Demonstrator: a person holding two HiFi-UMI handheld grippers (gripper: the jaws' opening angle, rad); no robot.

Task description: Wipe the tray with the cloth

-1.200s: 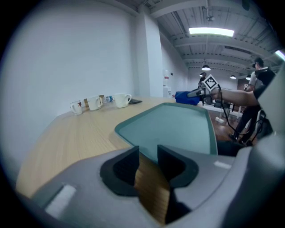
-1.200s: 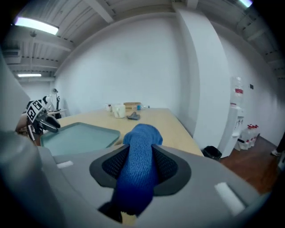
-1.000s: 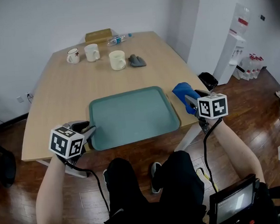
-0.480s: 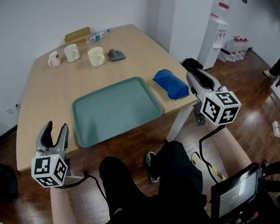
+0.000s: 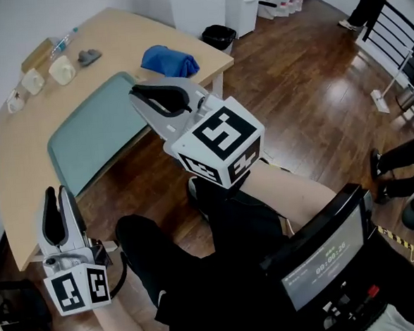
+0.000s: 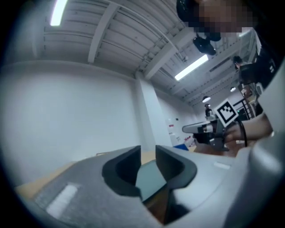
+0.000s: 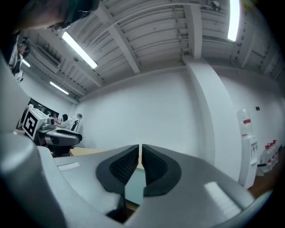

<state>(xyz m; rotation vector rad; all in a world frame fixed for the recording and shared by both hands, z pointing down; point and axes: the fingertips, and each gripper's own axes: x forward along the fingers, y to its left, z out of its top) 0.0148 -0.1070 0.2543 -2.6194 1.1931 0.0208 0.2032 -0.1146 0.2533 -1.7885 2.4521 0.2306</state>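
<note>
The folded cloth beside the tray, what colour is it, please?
The cloth is blue, clearest in head view.

So both were up in the air, pointing roughly level and away from the body. The left hand-held gripper (image 5: 59,193) (image 6: 148,151) sat low on the left with its marker cube (image 5: 78,290) facing the camera. Its jaws had just been closing, down to a narrow gap with nothing between them. The right hand-held gripper (image 5: 136,95) (image 7: 140,149) was held higher and nearer the head camera. Its jaws had just closed together, empty. The bare right forearm (image 5: 293,190) ran back behind it.
</note>
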